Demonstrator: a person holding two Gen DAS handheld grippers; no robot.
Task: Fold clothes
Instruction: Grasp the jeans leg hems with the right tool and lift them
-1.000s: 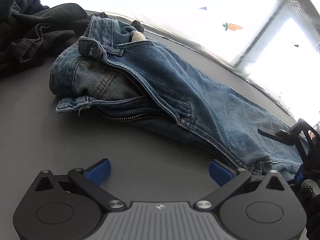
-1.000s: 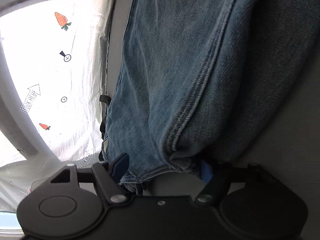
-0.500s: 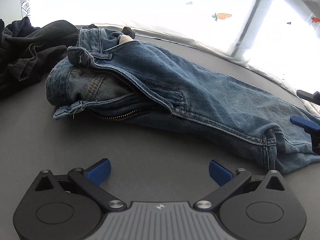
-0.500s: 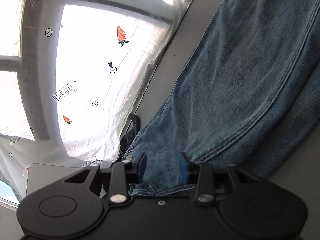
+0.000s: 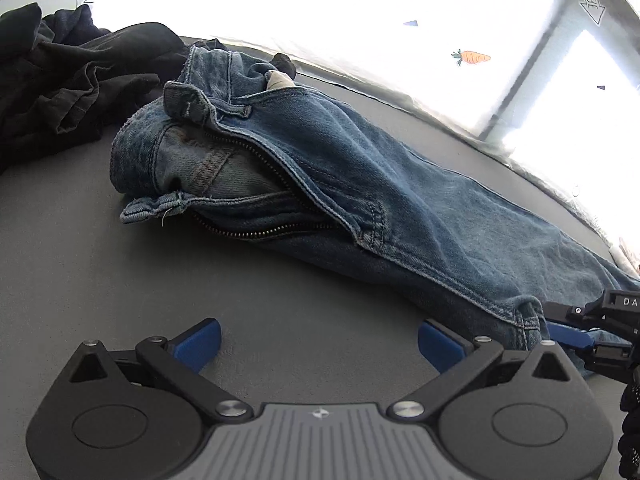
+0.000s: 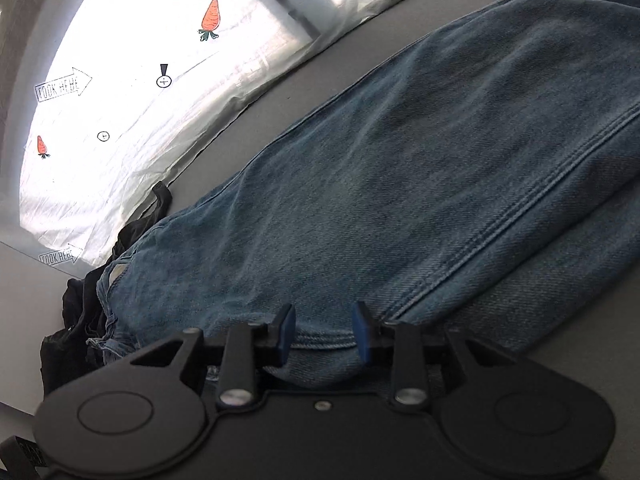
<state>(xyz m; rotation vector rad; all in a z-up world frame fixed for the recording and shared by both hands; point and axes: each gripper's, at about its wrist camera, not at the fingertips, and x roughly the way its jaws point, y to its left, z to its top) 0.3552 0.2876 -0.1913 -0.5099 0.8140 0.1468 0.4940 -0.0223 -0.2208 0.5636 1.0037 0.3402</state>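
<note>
A pair of blue jeans lies across the grey counter, folded lengthwise so one leg rests on the other. In the left wrist view the waistband sits toward ten o'clock, with the fly open and its zipper exposed, and the legs run down toward four o'clock, ending in a hem near the frame's right edge. A heap of dark clothes rests at ten o'clock, touching the waistband end of the jeans. Beyond the far edge of the counter hangs a bright white sheet printed with small carrots and arrow marks.

The left gripper hovers low over bare counter at six o'clock, its blue-padded fingers spread wide with nothing between them. The nearer edge of the jeans lies just beyond it, and the right-hand finger sits close beside the hem without visibly touching it.

The right gripper is at the hem end of the legs. In the left wrist view it enters at four o'clock, with one finger over the hem and one under it. In its own view the fingers are drawn partway together, and the stitched hem fold bulges up between them at six o'clock; the pads appear to press on the denim on both sides, so it is clasping the hem. From there the legs stretch away toward one o'clock, the side seam running along the fabric, with the dark clothes visible at eight o'clock.
</note>
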